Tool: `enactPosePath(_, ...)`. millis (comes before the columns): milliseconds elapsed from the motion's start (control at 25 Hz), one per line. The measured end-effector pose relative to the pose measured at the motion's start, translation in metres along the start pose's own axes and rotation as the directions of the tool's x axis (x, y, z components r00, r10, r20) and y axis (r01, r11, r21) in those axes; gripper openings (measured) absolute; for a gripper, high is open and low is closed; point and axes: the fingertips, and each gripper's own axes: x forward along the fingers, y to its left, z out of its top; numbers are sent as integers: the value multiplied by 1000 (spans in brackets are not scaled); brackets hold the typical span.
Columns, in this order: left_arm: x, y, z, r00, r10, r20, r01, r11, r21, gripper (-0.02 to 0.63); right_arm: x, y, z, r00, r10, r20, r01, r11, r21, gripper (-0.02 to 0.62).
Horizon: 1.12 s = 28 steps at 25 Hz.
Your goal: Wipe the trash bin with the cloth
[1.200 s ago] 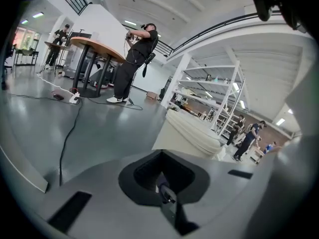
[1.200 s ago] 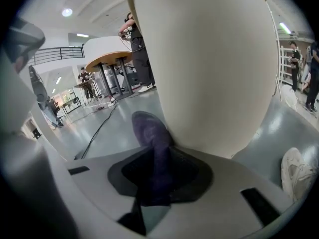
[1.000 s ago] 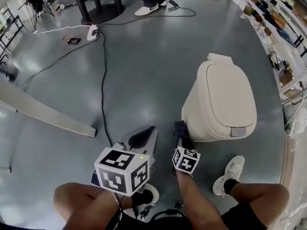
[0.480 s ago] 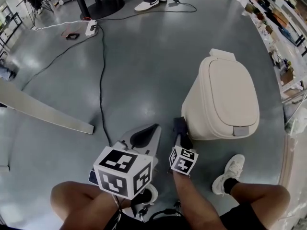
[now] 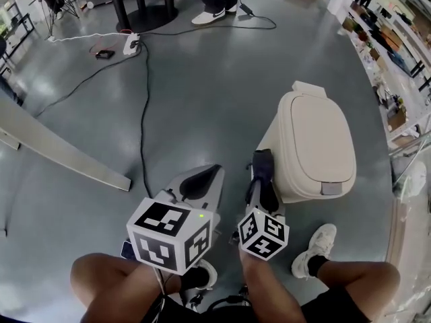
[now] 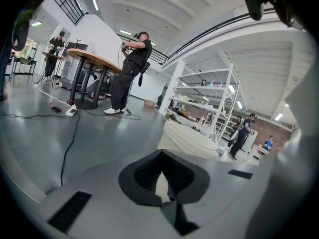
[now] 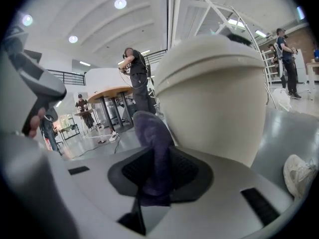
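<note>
A cream trash bin with a shut lid stands on the grey floor, right of centre in the head view. My right gripper is shut on a dark purple cloth, which rests against the bin's near-left side. In the right gripper view the cloth sticks up from between the jaws of the right gripper, with the bin close behind it. My left gripper hangs left of the bin, shut with nothing in it. From the left gripper the bin's lid shows ahead.
A black cable runs across the floor to a power strip. A long pale board lies at left. My white shoe is near the bin. A standing person's shoes and a table base are beyond; shelving lines the right.
The right gripper has carried the cloth forward and up along the bin's near-left side. The left gripper has stayed about where it was.
</note>
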Motion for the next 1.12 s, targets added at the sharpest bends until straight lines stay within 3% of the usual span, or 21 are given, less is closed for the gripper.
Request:
enactPosePath(240, -6, -3, 0, 1000, -12, 11, 12, 1000, 4, -2, -15, 18, 42, 995, -15, 98, 13, 1000, 23, 97)
enactPosePath(400, -10, -6, 3, 1000, -23, 20, 23, 1000, 3, -3, -12, 19, 47, 995, -35, 92, 31, 999, 44, 97)
enactPosePath(840, -27, 11, 23, 996, 6, 85, -3, 999, -36, -2, 22, 4, 12, 994, -107, -24, 109, 991, 78, 97)
enactPosePath(1120, -22, 14, 15, 998, 27, 53, -28, 1000, 14, -3, 48, -8, -26, 983, -149, -106, 154, 987, 46, 97)
